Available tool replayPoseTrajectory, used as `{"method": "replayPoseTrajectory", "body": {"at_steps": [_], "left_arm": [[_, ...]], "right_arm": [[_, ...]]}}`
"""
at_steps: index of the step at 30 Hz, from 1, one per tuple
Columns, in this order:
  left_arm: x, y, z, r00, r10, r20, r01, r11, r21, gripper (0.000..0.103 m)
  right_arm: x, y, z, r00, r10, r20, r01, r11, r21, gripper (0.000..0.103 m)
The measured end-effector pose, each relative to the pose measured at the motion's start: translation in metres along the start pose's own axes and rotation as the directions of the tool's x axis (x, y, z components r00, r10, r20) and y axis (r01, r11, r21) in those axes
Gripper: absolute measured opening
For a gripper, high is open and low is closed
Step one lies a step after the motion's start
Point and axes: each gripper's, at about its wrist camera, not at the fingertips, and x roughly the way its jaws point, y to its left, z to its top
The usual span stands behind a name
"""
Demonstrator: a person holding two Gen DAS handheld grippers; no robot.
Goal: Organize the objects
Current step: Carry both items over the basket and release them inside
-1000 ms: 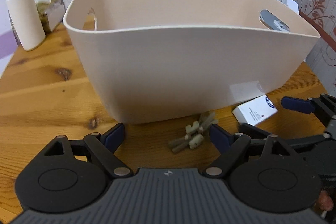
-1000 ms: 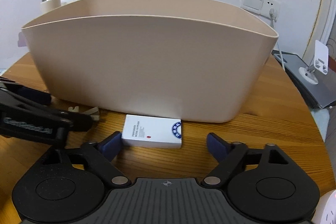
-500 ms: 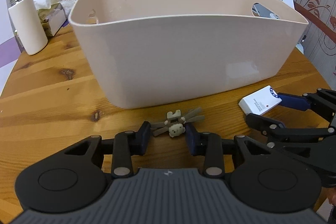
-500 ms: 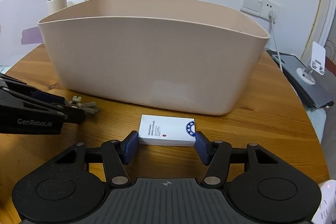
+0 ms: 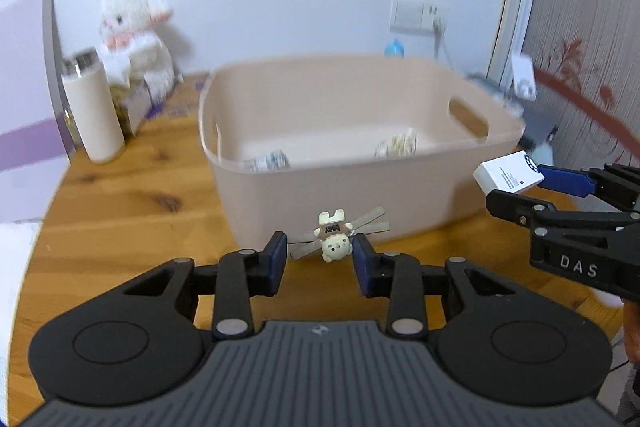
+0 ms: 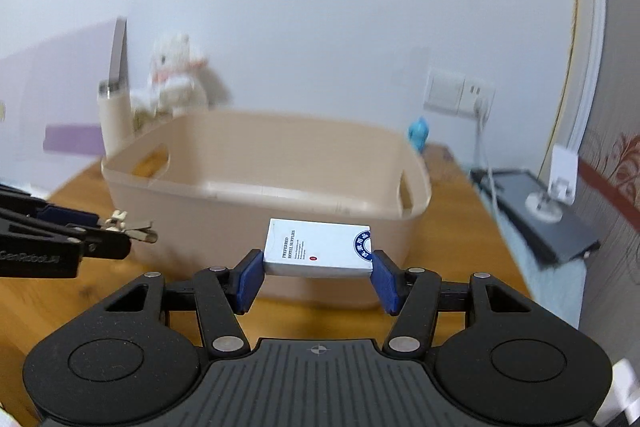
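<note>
Left wrist view shows the left gripper (image 5: 319,259) held above the knotty wooden worktop (image 5: 120,223), its blue-padded jaws closed onto a small cluster of grey metal hair clips with a cream bear charm (image 5: 336,239), clips splayed crosswise before the smooth beige plastic tub (image 5: 312,187). In the right wrist view, the right gripper (image 6: 318,277) clamps a flat white cardboard box with blue emblem (image 6: 318,249) by its short ends, long axis spanning jaw to jaw, raised just before the tub's rim.

The wooden table (image 5: 132,227) carries a beige basket (image 5: 360,187), a white flask (image 5: 94,107) and a plush lamb (image 5: 134,35).
</note>
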Motion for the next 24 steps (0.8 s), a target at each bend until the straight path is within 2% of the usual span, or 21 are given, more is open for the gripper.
{"method": "replayPoseTrajectory", "body": {"at_steps": [6,11,16,21,24], "left_arm": [[-0.015,-0.001,0.028,0.996,0.038,0.086,-0.04,0.999,0.013,0.038],[-0.001,0.003,0.058,0.992,0.063,0.112,-0.061,0.998,-0.022,0.038],[0.039,-0.001,0.078,0.991,0.118,0.06,-0.118,0.993,-0.006,0.038],[0.078,0.001,0.081,0.984,0.175,-0.025,-0.176,0.984,-0.016,0.038],[0.095,0.006,0.078,0.98,0.183,-0.073,-0.186,0.982,-0.022,0.039]], "right_arm": [[0.001,-0.008,0.029,0.998,-0.024,0.06,0.024,1.0,0.0,0.054],[0.017,-0.011,0.049,0.997,-0.04,0.072,0.039,0.999,0.014,0.054],[0.042,-0.009,0.054,0.998,-0.053,0.03,0.053,0.999,0.011,0.054],[0.065,-0.006,0.049,0.998,-0.06,-0.029,0.06,0.998,-0.006,0.054],[0.076,-0.003,0.044,0.995,-0.06,-0.078,0.059,0.998,-0.018,0.055]]}}
